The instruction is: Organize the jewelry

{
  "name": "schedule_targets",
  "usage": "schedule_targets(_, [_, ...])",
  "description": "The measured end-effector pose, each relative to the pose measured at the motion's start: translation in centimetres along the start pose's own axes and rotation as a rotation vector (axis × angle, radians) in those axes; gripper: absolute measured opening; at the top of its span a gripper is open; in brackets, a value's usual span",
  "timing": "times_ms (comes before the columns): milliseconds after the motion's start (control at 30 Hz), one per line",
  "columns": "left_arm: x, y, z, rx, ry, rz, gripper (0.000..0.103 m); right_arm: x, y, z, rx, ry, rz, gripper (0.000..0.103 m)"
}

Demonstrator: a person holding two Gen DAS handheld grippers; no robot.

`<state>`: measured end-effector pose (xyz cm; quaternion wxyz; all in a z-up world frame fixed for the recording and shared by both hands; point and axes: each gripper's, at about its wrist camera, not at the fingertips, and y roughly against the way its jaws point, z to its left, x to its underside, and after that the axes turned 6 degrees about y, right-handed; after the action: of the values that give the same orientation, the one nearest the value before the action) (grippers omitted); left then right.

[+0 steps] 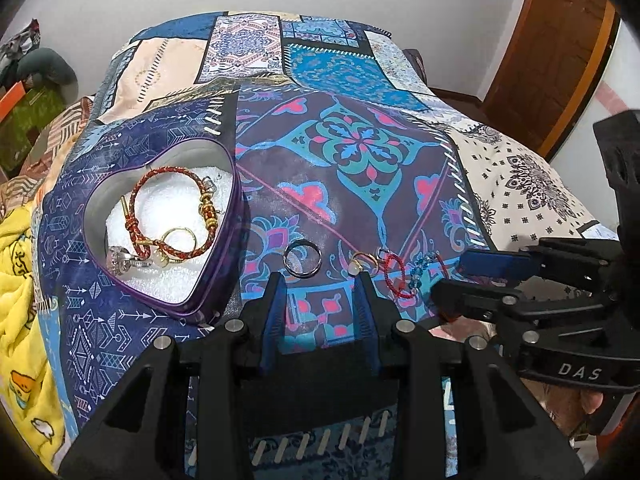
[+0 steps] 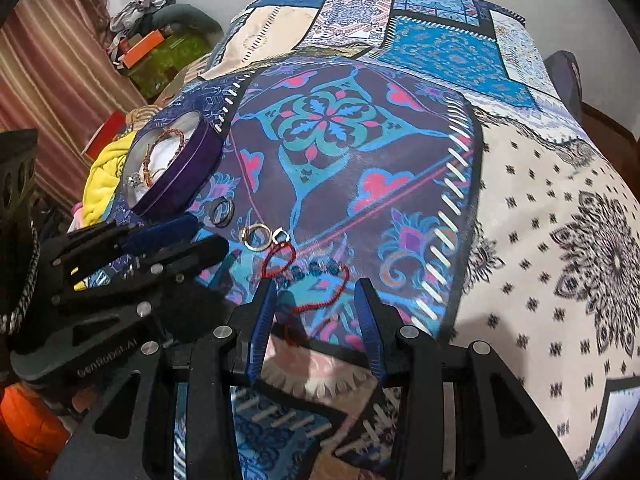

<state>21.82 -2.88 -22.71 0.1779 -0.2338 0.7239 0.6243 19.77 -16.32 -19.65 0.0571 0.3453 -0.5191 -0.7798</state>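
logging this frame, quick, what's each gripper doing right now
left gripper: open, holding nothing.
right gripper: open, holding nothing.

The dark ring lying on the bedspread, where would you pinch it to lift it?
The dark ring lies flat beside the heart tin, so come from above, one finger inside the hole and one outside, pinching the near rim. The left gripper sits open just short of it.

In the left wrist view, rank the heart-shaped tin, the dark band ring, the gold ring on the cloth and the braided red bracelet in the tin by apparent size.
1. heart-shaped tin
2. braided red bracelet
3. dark band ring
4. gold ring, though it looks close to the band ring; its lower edge is hidden by a fingertip.
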Motion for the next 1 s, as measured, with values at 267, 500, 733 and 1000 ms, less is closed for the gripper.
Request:
schedule_targets(267, [-0.1,-0.1,0.5,-0.006,0.014,-0.002,0.035,-0.4,-0.9,0.5,0.022,0.038,0.008,0.037])
schedule_targets(500, [-0.5,-0.5,0.5,-0.024,0.016,-0.007,0.035,-0.4,-1.4,1.6,0.079,0.116,-0.012,0.037])
schedule_targets(733, [-0.9,-0.9,0.6,-0.033,0.027,-0.015,0.035,-0.6,-1.5,1.2,0.118,0.106,-0.037,0.013])
schedule_targets(1000, [-1.1,-1.3,0.5,-0.037,0.015,-0.012,0.035,-0.7,-1.3,0.6,0.115,0.074,-0.054,0.004])
